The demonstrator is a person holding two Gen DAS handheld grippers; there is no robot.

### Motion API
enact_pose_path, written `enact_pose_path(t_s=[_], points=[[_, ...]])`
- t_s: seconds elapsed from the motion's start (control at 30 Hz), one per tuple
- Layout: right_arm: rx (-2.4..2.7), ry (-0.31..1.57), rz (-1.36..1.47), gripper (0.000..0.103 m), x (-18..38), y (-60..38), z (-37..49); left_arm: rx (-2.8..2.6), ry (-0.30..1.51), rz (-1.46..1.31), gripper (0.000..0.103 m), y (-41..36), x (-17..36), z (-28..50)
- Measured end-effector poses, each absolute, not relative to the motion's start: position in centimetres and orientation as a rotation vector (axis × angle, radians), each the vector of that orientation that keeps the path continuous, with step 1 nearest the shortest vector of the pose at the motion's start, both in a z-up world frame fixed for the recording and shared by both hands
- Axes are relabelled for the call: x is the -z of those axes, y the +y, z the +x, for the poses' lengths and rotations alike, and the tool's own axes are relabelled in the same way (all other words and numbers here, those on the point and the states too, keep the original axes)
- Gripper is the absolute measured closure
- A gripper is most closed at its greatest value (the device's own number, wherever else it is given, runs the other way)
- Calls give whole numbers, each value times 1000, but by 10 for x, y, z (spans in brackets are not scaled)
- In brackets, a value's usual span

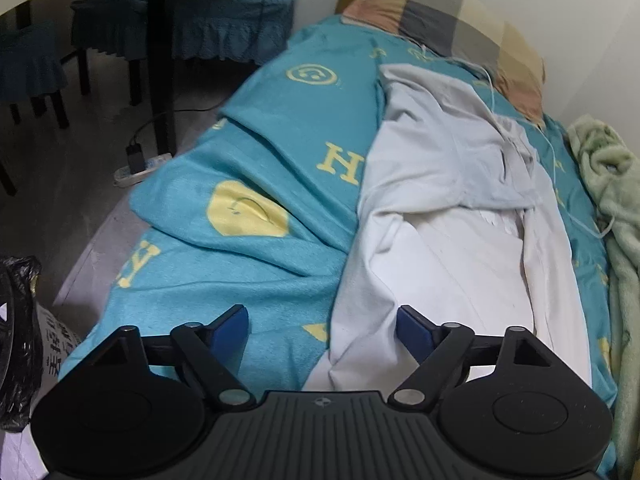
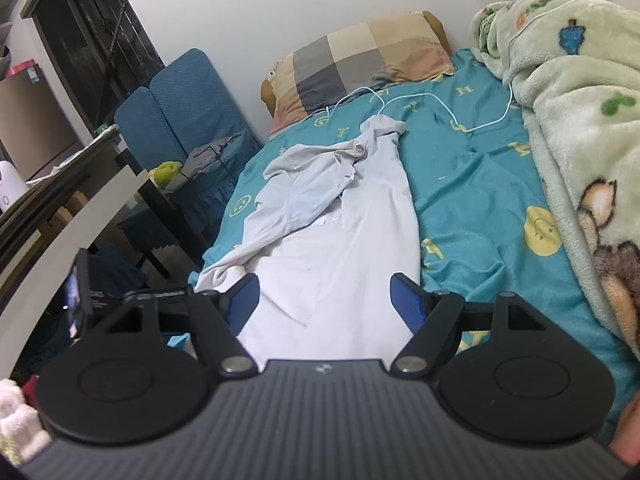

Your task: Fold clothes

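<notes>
A white garment lies lengthwise on the teal bed sheet, its upper part folded and crumpled over the lower part. My left gripper is open, just above the garment's near left edge, holding nothing. In the right wrist view the same garment runs away from me toward the pillow. My right gripper is open over the garment's near end, empty. Part of the left gripper shows at the left of this view.
A checked pillow lies at the head of the bed, with a white cable across the sheet. A green fleece blanket is heaped along the wall side. Blue-covered chairs, a dark table leg and a power strip stand on the floor beside the bed.
</notes>
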State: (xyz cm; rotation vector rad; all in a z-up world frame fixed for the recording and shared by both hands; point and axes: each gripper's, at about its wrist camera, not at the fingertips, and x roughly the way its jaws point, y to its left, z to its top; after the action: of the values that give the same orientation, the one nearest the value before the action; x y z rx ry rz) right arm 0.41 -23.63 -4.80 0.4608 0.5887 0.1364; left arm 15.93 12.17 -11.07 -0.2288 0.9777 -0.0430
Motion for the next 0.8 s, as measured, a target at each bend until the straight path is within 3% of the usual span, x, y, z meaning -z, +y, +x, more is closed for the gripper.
enact_pose_path(t_s=[0.1, 0.17, 0.23, 0.5, 0.63, 0.8], points=[[-149, 593, 464, 29, 48, -235, 6, 98, 990, -194, 47, 112, 115, 159], [-152, 592, 468, 29, 48, -235, 5, 129, 976, -172, 88, 106, 114, 155], [-154, 592, 472, 29, 48, -236, 5, 144, 933, -99, 95, 93, 105, 147], [3, 581, 561, 29, 54, -261, 1, 357, 770, 274, 98, -15, 72, 98], [43, 604, 633, 29, 64, -277, 2, 428, 823, 349, 95, -55, 95, 96], [41, 629, 649, 29, 70, -282, 5, 487, 891, 342, 75, -44, 104, 102]])
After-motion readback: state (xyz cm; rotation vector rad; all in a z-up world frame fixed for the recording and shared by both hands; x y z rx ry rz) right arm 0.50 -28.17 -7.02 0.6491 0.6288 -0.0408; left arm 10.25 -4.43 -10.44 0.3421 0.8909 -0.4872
